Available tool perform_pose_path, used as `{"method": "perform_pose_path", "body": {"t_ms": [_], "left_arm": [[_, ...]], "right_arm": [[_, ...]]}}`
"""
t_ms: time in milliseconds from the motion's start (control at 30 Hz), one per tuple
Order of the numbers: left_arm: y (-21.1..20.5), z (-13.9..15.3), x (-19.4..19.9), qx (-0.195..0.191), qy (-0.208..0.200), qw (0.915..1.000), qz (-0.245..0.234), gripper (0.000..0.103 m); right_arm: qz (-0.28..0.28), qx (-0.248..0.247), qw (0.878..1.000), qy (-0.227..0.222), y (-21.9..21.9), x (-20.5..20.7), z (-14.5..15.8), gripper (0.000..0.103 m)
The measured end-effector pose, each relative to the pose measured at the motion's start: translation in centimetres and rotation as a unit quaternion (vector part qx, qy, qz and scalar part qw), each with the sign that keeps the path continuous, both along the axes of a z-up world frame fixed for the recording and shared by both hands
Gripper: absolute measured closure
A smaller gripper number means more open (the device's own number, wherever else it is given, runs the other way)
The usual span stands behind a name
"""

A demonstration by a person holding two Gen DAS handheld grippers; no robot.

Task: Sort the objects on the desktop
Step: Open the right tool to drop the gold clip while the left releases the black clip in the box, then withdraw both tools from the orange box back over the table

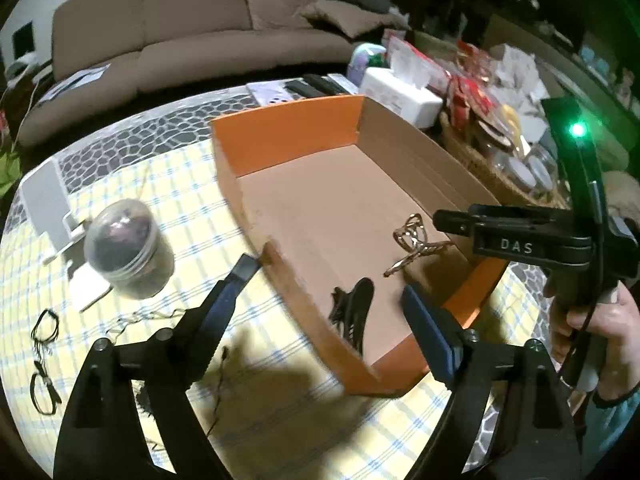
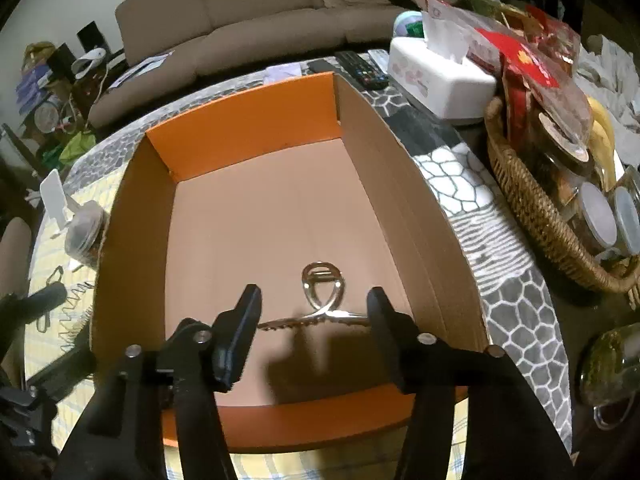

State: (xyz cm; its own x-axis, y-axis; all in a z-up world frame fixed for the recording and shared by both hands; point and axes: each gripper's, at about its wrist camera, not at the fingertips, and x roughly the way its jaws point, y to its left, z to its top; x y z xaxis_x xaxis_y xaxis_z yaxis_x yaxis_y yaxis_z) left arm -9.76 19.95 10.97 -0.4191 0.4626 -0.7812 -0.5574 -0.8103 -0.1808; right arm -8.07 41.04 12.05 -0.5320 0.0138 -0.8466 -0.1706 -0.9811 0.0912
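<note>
An orange cardboard box point(image 1: 280, 136) stands open on the table; it also shows in the right wrist view point(image 2: 240, 120). Inside it lie a gold metal hair claw point(image 1: 412, 244), also in the right wrist view point(image 2: 320, 296), and a black hair claw point(image 1: 352, 312). My left gripper point(image 1: 332, 292) is open and empty above the box's near left wall. My right gripper point(image 2: 312, 320) is open and empty just above the gold claw; its closed-looking profile shows in the left wrist view point(image 1: 452, 216). Black hair ties point(image 1: 44, 332) and a thin chain point(image 1: 136, 320) lie on the cloth at left.
A clear jar point(image 1: 128, 248) with dark contents and a white stand point(image 1: 48, 204) sit left of the box. A white tissue box point(image 2: 440, 80), remotes point(image 2: 360, 68) and a wicker basket point(image 2: 540, 208) with jars stand behind and right. A sofa is beyond the table.
</note>
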Motion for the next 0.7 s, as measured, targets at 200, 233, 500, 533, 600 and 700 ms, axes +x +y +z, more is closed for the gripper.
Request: {"method": "perform_pose_path", "body": {"t_ms": [200,233,500,533,600,700], "left_arm": [[-2.2,0.3,0.7,0.007,-0.001,0.9999,0.013,0.003],[-2.6,0.3,0.9,0.007,-0.001,0.9999,0.014,0.0],[-5.0,0.6,2.3,0.001,-0.01,0.9998,0.02,0.0],[-5.4,0.7,2.6,0.002,-0.01,0.9997,0.021,0.0],[-6.0,0.9,2.9,0.003,-0.011,0.9996,0.025,0.0],[-7.3,1.2,3.4,0.008,-0.013,0.9994,0.031,0.0]], "right_arm": [[0.007,0.02,1.0,0.003,-1.5,0.2,0.7,0.031],[0.011,0.021,1.0,0.004,-1.9,0.3,0.8,0.031],[0.039,0.013,0.999,0.02,-5.0,1.0,2.1,0.016],[0.041,0.014,0.999,0.02,-5.4,1.0,2.2,0.013],[0.047,0.011,0.999,0.019,-6.2,1.1,2.3,0.006],[0.055,-0.002,0.998,0.02,-7.2,1.3,2.4,0.0]]}}
